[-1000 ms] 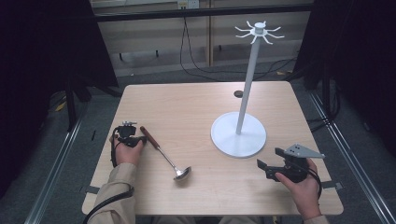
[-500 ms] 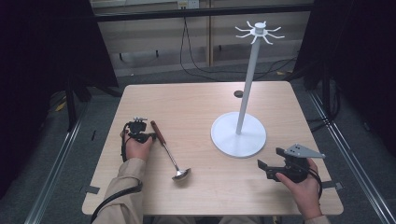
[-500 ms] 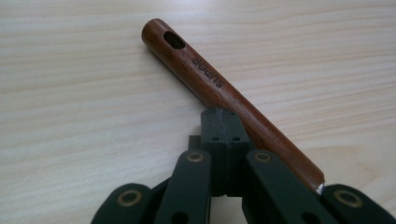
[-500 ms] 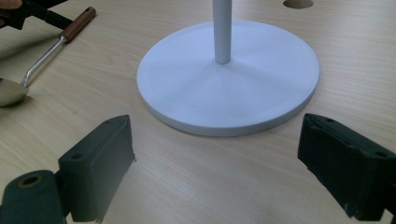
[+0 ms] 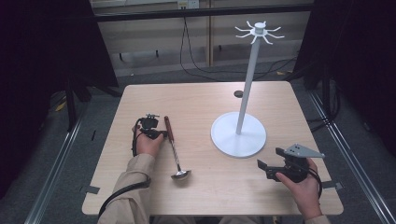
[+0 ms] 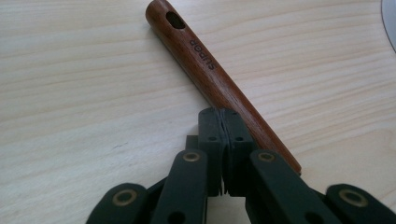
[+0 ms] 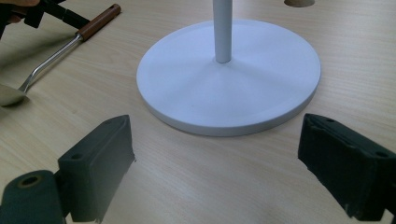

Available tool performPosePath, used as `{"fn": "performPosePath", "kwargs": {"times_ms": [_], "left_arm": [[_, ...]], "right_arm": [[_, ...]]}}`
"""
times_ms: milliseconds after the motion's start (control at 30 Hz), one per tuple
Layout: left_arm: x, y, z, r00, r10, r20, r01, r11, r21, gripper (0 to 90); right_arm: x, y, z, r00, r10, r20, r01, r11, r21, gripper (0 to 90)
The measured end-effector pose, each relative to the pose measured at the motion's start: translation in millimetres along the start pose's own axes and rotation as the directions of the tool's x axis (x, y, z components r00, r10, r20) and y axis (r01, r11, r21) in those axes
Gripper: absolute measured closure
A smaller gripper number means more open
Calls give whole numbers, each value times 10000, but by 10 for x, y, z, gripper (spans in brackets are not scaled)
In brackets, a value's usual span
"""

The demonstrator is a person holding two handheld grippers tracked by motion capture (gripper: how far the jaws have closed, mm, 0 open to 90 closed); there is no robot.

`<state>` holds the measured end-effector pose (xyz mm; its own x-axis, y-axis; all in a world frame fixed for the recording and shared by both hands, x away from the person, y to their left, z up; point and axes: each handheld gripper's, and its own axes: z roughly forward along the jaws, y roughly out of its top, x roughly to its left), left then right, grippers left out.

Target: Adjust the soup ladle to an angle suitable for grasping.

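Your ladle (image 5: 173, 148) has a dark wood handle with a hanging hole and a steel stem and bowl; it lies flat on the surface (image 5: 196, 102), left of the white stand (image 5: 239, 135), with bare wood all round it. Your left fingers (image 6: 224, 122) are pressed closed, tips against the handle's side, gripping nothing. Your right fingers (image 7: 219, 158) are spread wide, low before the stand's base.

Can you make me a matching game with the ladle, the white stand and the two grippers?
Things:
1. ladle
2. stand
3. left gripper
4. right gripper

States:
A. jaws wide open
B. upright on a round white base
C. lying flat, brown wooden handle
D. jaws shut, tips against the handle

Pairs: 1-C, 2-B, 3-D, 4-A
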<state>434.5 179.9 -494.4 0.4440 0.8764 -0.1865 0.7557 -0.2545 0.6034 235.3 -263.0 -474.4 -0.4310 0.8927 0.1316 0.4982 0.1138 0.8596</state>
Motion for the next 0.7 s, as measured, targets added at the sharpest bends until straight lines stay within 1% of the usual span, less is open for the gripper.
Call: {"fn": "performPosePath", "kwargs": {"times_ms": [67,133,167,200,267,300,333,400,433,467,500,567,600,633,700], "left_arm": [[-19,13,11,10000,52,19,-52,10000,42,881],[-49,31,31,10000,18,-52,-18,10000,7,876],[-52,41,33,10000,63,46,-63,9999,121,876],[-63,55,46,10000,24,85,-25,9999,144,873],[-70,63,53,9999,44,101,-46,9999,157,873],[-77,72,57,9999,121,103,-123,9997,217,873],[-105,82,72,9999,39,128,-42,9998,204,871],[-111,87,76,9999,97,128,-100,9997,232,871],[-130,93,84,9998,-24,177,20,9998,206,870],[-131,97,85,9999,89,131,-93,9996,270,868],[-140,103,89,9998,104,195,-110,9995,301,868],[-152,114,91,9997,140,196,-149,9990,423,865],[-157,121,93,9997,139,207,-148,9988,461,865],[-167,124,98,9998,21,174,-28,9992,408,863],[-169,133,90,9999,61,160,-70,9985,542,855]], "right_arm": [[-3,-1,0,10000,-43,2,43,10000,18,100],[-1,1,2,10000,-35,-13,35,10000,-4,100],[-1,1,2,10000,-35,-13,35,10000,-4,100],[6,3,4,10000,43,-20,-43,10000,-14,100],[9,4,8,10000,45,-21,-45,10000,-9,100],[10,5,11,10000,39,-31,-39,10000,-16,100],[13,8,16,10000,29,-77,-30,10000,-21,100],[14,8,15,9999,44,-104,-44,10000,-7,100],[13,8,16,9999,40,-118,-40,10000,-27,100],[11,5,18,9999,82,-142,-82,10000,-27,100],[11,5,18,9999,82,-142,-82,10000,-27,100],[9,6,16,9999,90,-129,-91,10000,-37,100],[8,8,15,9999,75,-124,-76,10000,-62,100],[6,8,14,9999,22,-108,-22,10000,-40,100],[6,9,12,9999,24,-110,-24,10000,-45,100]]}}
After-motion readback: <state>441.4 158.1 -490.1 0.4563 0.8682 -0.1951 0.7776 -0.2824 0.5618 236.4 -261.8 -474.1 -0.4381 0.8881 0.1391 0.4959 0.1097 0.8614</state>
